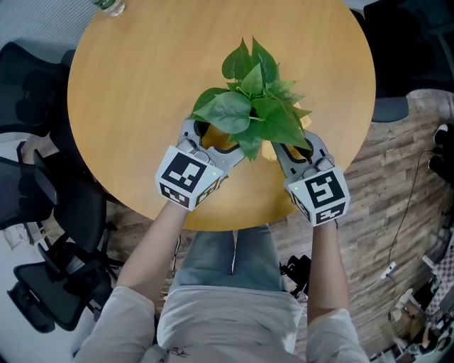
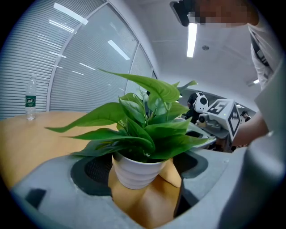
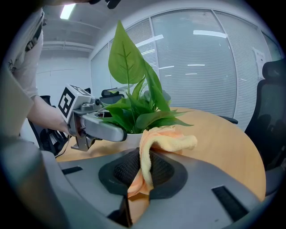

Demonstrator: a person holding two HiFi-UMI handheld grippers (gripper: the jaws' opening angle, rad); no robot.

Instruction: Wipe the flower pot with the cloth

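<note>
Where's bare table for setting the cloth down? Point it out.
Bare: the table beyond the plant up to the bottle, plus both side curves. Crowded: the near edge, where the left gripper and right gripper flank the flower pot.

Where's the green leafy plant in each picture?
Head view: the plant is mid-picture, on the round wooden table.
Left gripper view: in the middle, rising from the white pot.
Right gripper view: left of centre, behind the cloth.
Shared landmark: that table, under the plant in every view.
</note>
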